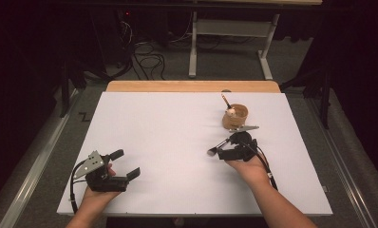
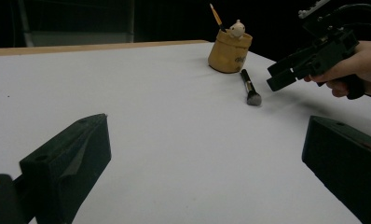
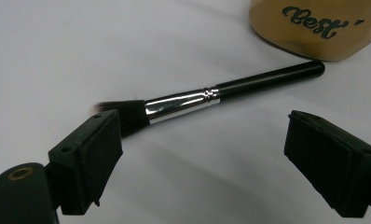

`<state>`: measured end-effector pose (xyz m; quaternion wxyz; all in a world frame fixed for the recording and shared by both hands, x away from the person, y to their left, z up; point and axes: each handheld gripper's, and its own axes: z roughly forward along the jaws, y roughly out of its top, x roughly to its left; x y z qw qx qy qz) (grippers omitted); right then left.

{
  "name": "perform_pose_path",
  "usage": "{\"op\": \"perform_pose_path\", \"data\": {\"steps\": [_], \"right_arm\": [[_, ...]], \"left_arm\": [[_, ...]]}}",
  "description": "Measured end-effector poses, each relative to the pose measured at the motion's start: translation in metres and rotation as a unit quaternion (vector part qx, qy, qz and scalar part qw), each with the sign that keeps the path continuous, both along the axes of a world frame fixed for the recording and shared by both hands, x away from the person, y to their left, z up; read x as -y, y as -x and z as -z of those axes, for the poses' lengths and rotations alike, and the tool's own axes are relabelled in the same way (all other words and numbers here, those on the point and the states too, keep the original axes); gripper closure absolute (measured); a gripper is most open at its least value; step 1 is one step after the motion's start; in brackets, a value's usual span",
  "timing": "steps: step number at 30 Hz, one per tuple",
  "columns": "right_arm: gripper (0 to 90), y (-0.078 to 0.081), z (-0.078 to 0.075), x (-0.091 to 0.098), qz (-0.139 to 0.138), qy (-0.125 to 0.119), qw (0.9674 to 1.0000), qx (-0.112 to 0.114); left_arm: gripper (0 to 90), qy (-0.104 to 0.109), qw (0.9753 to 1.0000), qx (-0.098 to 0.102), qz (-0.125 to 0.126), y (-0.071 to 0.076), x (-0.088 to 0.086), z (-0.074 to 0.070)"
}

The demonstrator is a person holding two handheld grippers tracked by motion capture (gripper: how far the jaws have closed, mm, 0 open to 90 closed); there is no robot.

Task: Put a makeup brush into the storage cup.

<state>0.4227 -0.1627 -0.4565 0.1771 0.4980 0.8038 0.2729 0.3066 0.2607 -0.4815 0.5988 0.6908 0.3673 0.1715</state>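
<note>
A black makeup brush (image 3: 207, 98) with a silver ferrule lies flat on the white table, its handle end close to a tan cup (image 3: 314, 28). My right gripper (image 3: 211, 158) is open and hovers just above the brush, one jaw by the bristles and the other off to the handle side. From above, the brush (image 1: 214, 149) pokes out left of my right gripper (image 1: 223, 153). The tan cup (image 1: 235, 116) holds a pencil-like stick and a small pale figure. My left gripper (image 1: 125, 164) rests open at the front left with nothing in it. Its own view shows the brush (image 2: 250, 88), the cup (image 2: 229, 51) and the right gripper (image 2: 286, 77).
The white table top (image 1: 168, 123) has a wooden strip (image 1: 192, 86) along its far edge. Beyond it are grey desk legs (image 1: 193, 52) and cables (image 1: 146, 59) on the floor. A metal rail (image 1: 35, 161) runs along the left side.
</note>
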Motion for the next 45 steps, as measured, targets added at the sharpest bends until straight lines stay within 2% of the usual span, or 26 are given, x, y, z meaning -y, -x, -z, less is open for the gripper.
{"op": "perform_pose_path", "data": {"steps": [10,17,29,37,45], "right_arm": [[16.7,-0.022,0.001,-0.004,0.032,-0.011,0.9994,0.003],[19.4,-0.035,0.003,-0.007,0.055,-0.01,0.9984,0.004],[21.5,-0.039,0.012,-0.009,0.065,0.001,0.9979,0.001],[37.0,-0.038,0.012,-0.009,0.059,0.004,0.9983,-0.002],[44.2,-0.037,0.01,-0.004,0.06,0.004,0.9982,-0.008]], "left_arm": [[2.0,-0.001,1.0,0.001,0.005,0.0,0.003,0.0],[2.0,0.001,1.0,0.008,0.004,0.0,0.002,-0.001],[2.0,0.001,0.9999,0.011,0.005,0.001,0.002,-0.001],[2.0,0.002,0.9999,0.011,0.005,0.001,0.002,-0.001],[2.0,0.003,0.9999,0.012,0.003,0.002,0.0,-0.002]]}}
